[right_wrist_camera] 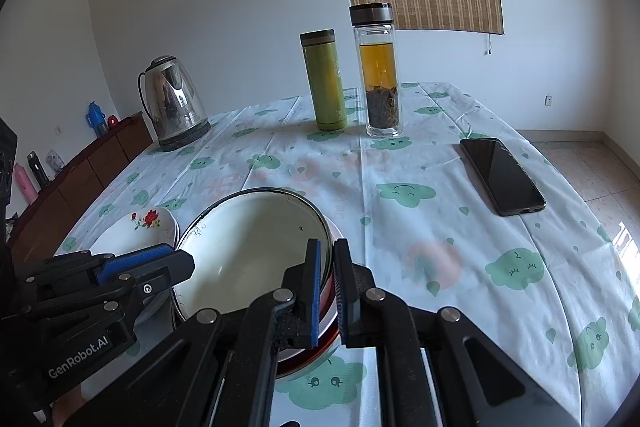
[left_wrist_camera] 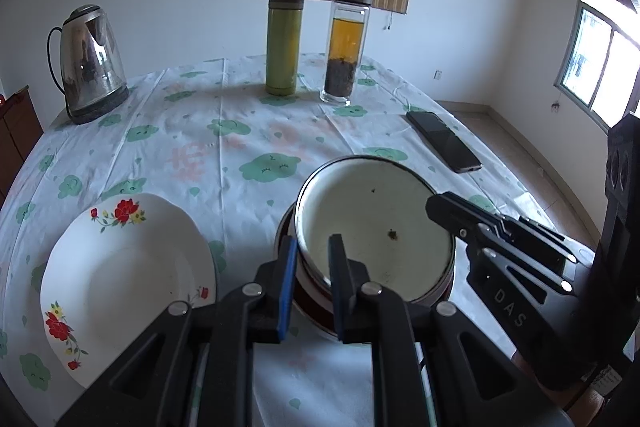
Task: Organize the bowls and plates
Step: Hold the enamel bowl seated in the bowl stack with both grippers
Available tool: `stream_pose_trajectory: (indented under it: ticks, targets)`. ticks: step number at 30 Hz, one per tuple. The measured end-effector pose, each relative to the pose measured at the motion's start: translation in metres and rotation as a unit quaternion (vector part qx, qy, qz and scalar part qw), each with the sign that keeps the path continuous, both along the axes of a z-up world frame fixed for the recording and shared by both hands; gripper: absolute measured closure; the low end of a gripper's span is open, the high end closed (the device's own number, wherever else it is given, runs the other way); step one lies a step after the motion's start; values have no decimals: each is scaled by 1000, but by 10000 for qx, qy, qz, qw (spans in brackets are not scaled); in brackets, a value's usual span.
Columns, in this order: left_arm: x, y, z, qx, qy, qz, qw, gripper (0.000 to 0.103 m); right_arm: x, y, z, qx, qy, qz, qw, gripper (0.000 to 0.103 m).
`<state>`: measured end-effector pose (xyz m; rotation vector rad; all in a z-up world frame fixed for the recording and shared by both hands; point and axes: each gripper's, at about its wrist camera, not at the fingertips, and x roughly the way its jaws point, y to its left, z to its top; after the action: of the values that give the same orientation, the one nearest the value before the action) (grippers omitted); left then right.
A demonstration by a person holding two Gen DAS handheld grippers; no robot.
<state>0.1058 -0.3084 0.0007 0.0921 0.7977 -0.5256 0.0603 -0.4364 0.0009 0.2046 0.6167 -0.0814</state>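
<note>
Honestly, whatever's under the enamel bowl is mostly hidden. Both grippers, left and right, pinch its rim from opposite sides. Only the right view shows the sideboard beyond its fingers.

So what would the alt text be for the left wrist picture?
Two handheld grippers, left gripper and right gripper, clamp opposite rims of a white enamel bowl stacked in a red-banded bowl on a cloud-print tablecloth. A floral plate sits left; kettle, flask, tea bottle behind.
</note>
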Motion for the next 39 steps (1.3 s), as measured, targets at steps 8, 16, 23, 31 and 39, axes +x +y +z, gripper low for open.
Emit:
stream_pose_trajectory:
  ticks: [8,16,23,31,39]
  targets:
    - [2,-1,-4,25,30,-15,10000,90,0,1,0,-13,5,-5,10000,94]
    - [3,-1,-6,33,73,-20,10000,90,0,1,-3,-19,54,10,10000,94]
    - [4,0,-8,40,102,-11,9999,90,1,2,-6,-46,123,27,9999,93]
    - [3,0,-8,46,112,-10,9999,90,0,3,-7,-43,118,44,9999,93]
    - [3,0,-8,45,106,-17,9999,90,-1,5,-7,-95,91,75,9999,93]
